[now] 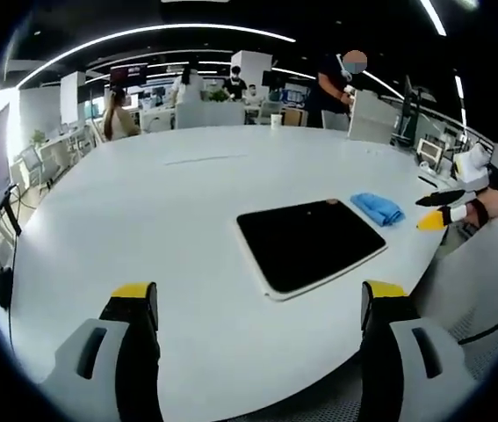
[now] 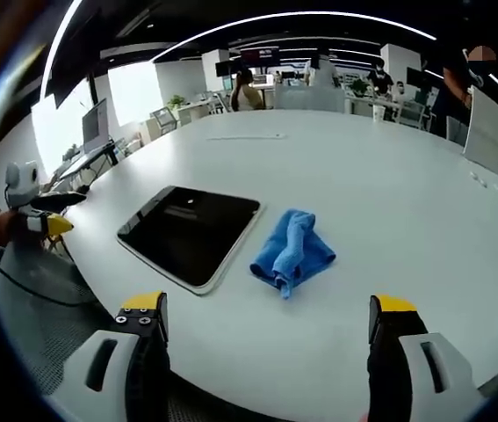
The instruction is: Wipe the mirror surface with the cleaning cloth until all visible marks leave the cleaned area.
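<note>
The dark rectangular mirror with a white rim (image 1: 311, 243) lies flat on the large white oval table (image 1: 169, 229). The crumpled blue cleaning cloth (image 2: 293, 250) lies on the table just beside the mirror's edge, apart from it.

In the left gripper view, the left gripper (image 1: 260, 308) is held over the table's near edge, jaws spread wide and empty; the mirror lies ahead, between the jaw lines, near.

In the right gripper view, the right gripper (image 2: 268, 323) is likewise spread apart and empty; the cloth lies directly ahead between its jaws, with the mirror to the left of it.
</note>
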Demonstrator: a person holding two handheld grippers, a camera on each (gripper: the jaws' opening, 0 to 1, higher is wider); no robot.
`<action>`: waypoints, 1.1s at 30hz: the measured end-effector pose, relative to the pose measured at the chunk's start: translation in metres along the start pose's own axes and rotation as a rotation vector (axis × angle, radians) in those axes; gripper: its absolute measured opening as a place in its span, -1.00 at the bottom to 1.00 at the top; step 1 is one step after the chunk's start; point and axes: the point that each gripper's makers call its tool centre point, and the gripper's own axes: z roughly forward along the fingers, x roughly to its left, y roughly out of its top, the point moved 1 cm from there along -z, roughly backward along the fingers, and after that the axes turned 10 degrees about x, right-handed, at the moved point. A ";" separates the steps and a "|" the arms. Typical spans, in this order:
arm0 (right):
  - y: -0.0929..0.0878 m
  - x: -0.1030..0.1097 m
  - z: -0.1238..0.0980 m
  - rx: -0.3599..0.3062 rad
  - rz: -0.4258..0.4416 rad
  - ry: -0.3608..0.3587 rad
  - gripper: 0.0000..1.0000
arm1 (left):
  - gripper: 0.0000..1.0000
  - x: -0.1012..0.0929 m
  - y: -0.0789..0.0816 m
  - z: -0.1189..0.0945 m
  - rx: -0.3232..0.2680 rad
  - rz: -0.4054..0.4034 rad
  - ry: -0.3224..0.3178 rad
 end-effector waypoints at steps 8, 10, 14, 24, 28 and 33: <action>0.002 0.000 0.001 0.014 -0.007 -0.006 0.88 | 0.97 -0.001 -0.009 0.006 0.051 0.044 -0.004; 0.004 0.002 0.002 0.030 -0.033 0.004 0.91 | 0.94 -0.001 -0.008 0.005 0.042 0.056 0.004; 0.028 0.003 0.001 0.024 -0.057 0.016 0.90 | 0.96 -0.005 -0.011 0.007 0.061 0.075 -0.007; 0.063 -0.023 0.046 0.058 0.130 0.019 0.24 | 0.95 -0.002 -0.012 0.007 0.070 0.084 0.001; 0.052 -0.022 0.068 0.120 0.124 0.009 -0.06 | 0.94 -0.004 -0.013 0.007 0.076 0.095 -0.002; 0.050 -0.034 0.082 0.136 0.071 -0.097 -0.51 | 0.93 -0.003 -0.013 0.007 0.079 0.097 -0.002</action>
